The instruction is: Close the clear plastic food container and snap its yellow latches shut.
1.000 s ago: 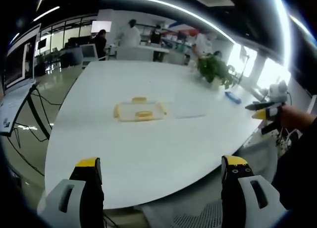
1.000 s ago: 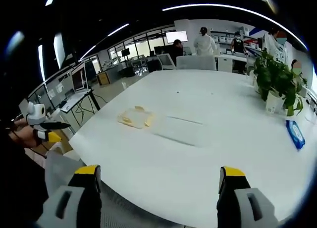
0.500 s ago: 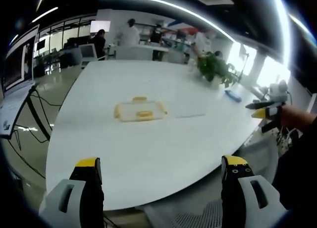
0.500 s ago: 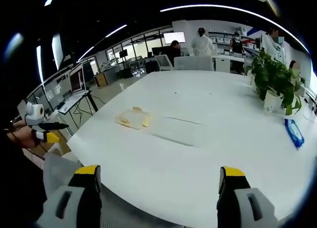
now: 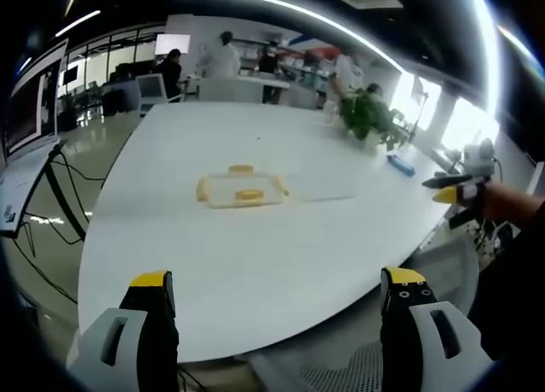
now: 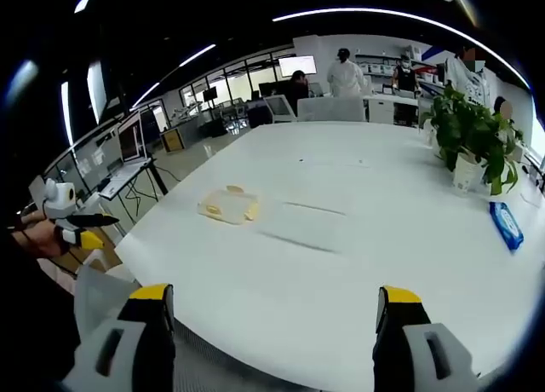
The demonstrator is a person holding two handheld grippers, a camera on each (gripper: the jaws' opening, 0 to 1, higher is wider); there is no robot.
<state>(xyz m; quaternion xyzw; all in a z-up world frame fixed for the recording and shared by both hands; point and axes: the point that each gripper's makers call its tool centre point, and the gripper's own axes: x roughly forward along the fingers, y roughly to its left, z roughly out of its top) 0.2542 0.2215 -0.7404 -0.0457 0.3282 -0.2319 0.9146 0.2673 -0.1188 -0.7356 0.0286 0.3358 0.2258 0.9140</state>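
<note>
A clear plastic food container (image 5: 239, 188) with yellow latches lies flat on the large white table (image 5: 213, 247), well ahead of my left gripper (image 5: 277, 302), which is open and holds nothing. The same container (image 6: 228, 206) sits far off to the left in the right gripper view, beyond my open right gripper (image 6: 271, 315). A clear flat lid (image 5: 322, 187) seems to lie on the table just right of the container. The right gripper (image 5: 456, 190) also enters the left gripper view from the right; the left gripper (image 6: 77, 226) shows at the left edge of the right gripper view.
A potted green plant (image 6: 473, 136) and a blue packet (image 6: 506, 226) stand at the table's far right side. Several people work at benches in the background (image 5: 223, 60). A desk with a monitor (image 5: 30, 111) stands left of the table.
Both views have shifted slightly as my hands drifted. The container and lid have not moved, and both grippers stay open.
</note>
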